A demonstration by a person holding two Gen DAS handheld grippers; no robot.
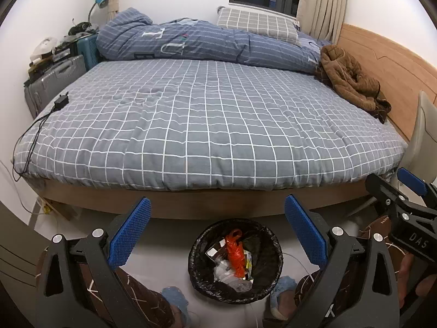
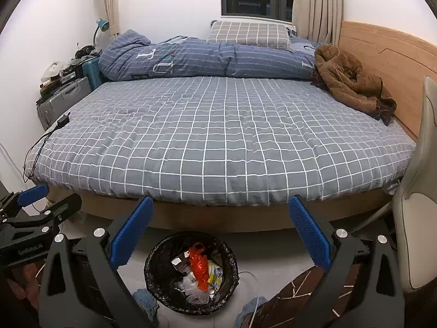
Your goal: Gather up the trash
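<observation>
We see the trash bin [image 1: 235, 262] on the floor near the bed [image 1: 207, 125], lined with black plastic and holding an orange bag [image 1: 237, 254], clear wrappers and paper scraps. Our left gripper [image 1: 217, 235] and right gripper [image 2: 221, 236] both hang above it, fingers apart and empty.

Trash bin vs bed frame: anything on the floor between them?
Nothing visible. Both wrist views show only bare pale floor between the trash bin rim and the wooden bed frame. Both grippers are open and hold nothing.
</observation>
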